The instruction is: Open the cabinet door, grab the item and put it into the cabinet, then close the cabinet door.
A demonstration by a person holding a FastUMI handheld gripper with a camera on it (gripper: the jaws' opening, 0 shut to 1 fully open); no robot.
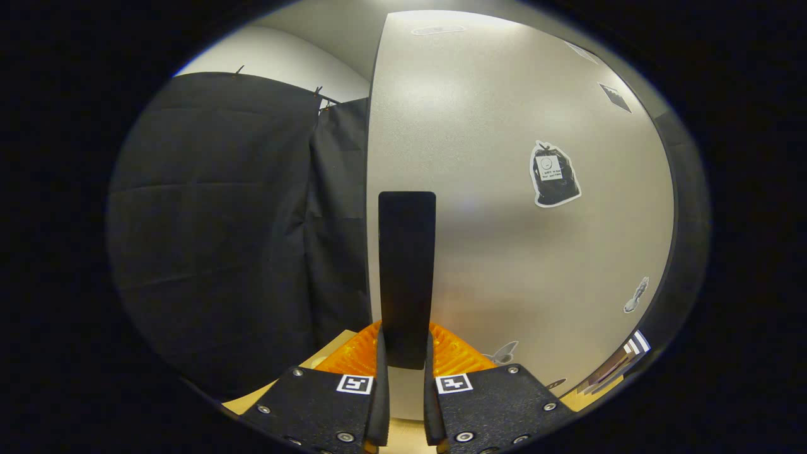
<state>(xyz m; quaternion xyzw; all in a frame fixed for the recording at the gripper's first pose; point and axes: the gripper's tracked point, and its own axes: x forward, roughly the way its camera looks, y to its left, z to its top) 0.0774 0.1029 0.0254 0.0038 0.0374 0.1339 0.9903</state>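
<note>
Tool [406, 378] clamped on black handle [406, 277] of grey cabinet door [504, 208]; dark cloth wall [220, 221] beside; tabletop [328, 353] seemingly wooden.

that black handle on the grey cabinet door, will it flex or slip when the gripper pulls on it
Probably stiff: the black handle is a straight, flat bar with no visible bend, standing on the grey cabinet door. Its face looks smooth and matte, so it might slip a little. The gripper fingers flank its lower end closely, though firm contact can't be confirmed. The door likely swings rather than flexes.
</note>
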